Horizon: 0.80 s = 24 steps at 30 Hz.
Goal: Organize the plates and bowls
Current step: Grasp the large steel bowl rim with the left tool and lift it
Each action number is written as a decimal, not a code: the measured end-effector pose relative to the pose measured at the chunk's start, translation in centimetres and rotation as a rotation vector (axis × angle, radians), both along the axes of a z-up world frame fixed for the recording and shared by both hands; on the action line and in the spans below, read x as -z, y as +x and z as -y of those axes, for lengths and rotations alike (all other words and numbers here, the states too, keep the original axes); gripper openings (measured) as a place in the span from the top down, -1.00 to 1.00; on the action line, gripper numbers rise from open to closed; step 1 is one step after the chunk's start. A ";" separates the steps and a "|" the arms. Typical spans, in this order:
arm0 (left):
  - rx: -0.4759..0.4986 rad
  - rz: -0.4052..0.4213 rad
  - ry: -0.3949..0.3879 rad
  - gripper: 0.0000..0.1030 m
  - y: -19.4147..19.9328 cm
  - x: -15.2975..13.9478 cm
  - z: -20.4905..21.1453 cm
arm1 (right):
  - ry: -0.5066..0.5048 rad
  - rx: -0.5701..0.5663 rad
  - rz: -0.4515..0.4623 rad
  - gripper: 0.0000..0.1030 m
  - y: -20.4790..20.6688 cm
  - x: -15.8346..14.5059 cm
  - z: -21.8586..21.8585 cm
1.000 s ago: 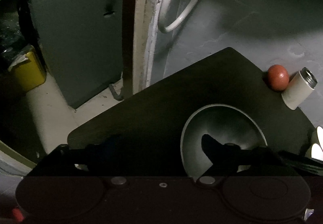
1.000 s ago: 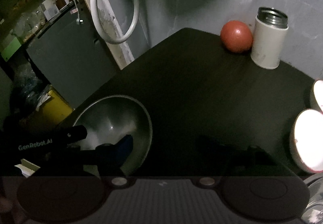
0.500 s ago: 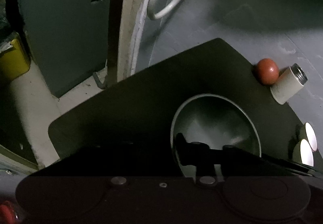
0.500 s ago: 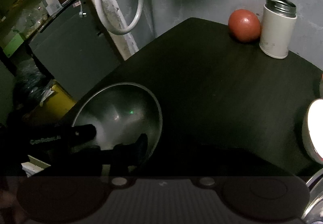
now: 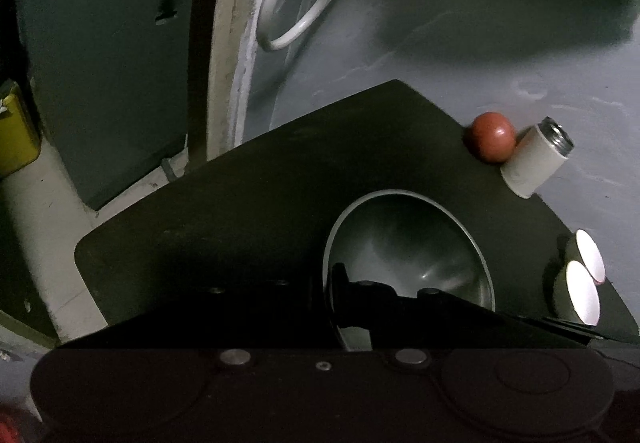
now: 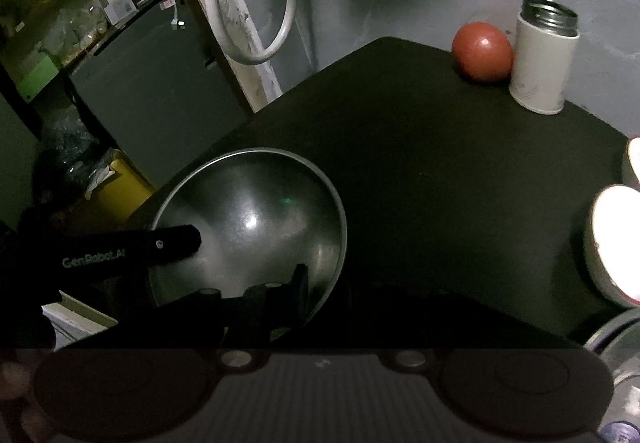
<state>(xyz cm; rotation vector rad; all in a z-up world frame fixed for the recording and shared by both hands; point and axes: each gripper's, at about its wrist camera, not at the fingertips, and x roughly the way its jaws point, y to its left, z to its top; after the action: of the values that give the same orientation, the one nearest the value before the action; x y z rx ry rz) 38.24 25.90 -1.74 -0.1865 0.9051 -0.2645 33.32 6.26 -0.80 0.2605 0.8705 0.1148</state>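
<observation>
Round steel bowl point(image 5: 408, 243) on dark surface point(image 5: 248, 203). My left hand-held gripper point(image 5: 326, 283) clenched on its near rim; my right hand-held gripper point(image 6: 324, 279) likewise grips rim.

The steel bowl point(image 6: 256, 215) is brushed metal with a soft sheen and bright glints. The table point(image 6: 440, 171) looks dark and matt, faintly wood-grained. The red ball point(image 6: 482, 52) is smooth and glossy. The white canister point(image 6: 540, 71) has a matt body, scuffed low down, and a shiny threaded metal neck. The wall point(image 5: 480, 55) is rough grey plaster.
</observation>
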 end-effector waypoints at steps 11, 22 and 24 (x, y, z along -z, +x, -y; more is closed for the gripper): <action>0.041 0.074 0.004 0.83 -3.7 -3.1 3.4 | 0.048 0.028 0.112 0.62 -4.8 -2.8 4.5; 0.021 0.151 0.024 0.83 -11.6 -6.6 12.4 | 0.079 -0.004 0.205 0.62 -12.6 -4.9 13.5; 0.014 0.161 0.028 0.83 -13.6 -7.0 14.3 | 0.081 -0.019 0.216 0.62 -14.2 -5.0 15.5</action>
<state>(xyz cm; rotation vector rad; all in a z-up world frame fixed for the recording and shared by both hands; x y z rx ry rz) 24.59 11.59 5.22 -0.1316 0.7504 -0.2755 19.07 -9.22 4.18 0.3097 0.6543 0.1931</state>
